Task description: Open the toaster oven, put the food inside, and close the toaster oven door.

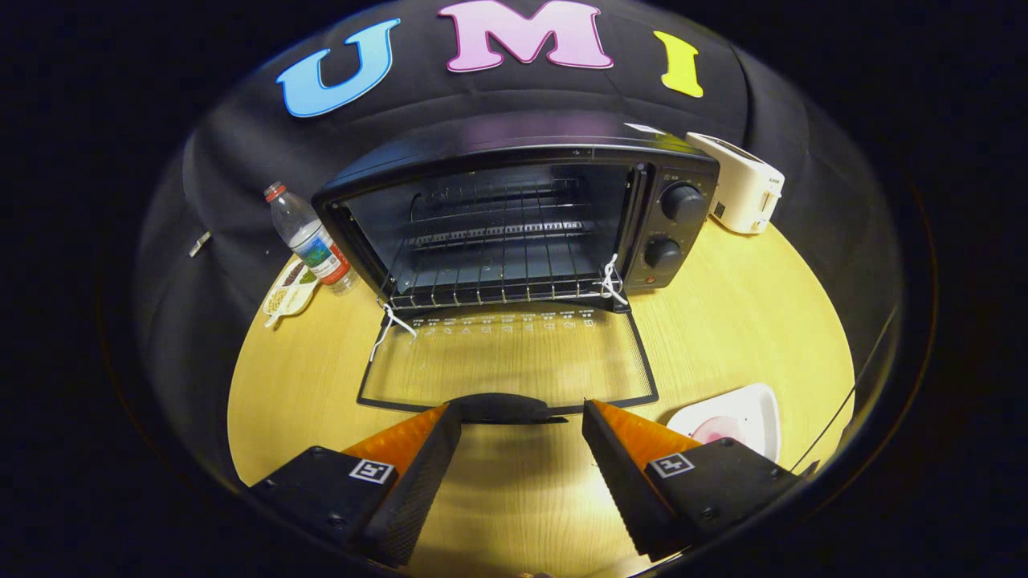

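Gripper point(520, 417) hovered low over the wooden table point(747, 321) w/ fingers spread wide, nothing between them, tips just short of the door handle point(502, 408), which sat between and just ahead of them. Toaster oven point(522, 217) stood at the far middle of the table, its glass door point(506, 357) dropped flat toward the near side, wire rack point(490, 273) exposed inside. Food point(717, 428), a pinkish piece on a white plate point(751, 401), lay near right, just beside the right finger; too small to say what it was. Judged by look: food prob. light and maybe soft, so a gentle pinch across its middle would suit, w/o squashing; plate rim could slide on smooth wood. Door likely stiff on hinges, glass fragile, handle the only sound spot to grab for closing. White string was tied at both door hinges point(612, 281). Writing: a row of small marks along the door's far edge, not legible; knob point(683, 203) markings too small. Plastic water bottle point(309, 237) at far left carried a label, unreadable, w/ a snack packet point(291, 289) just beside it. White toaster point(743, 189) at far right had a small mark, not readable.
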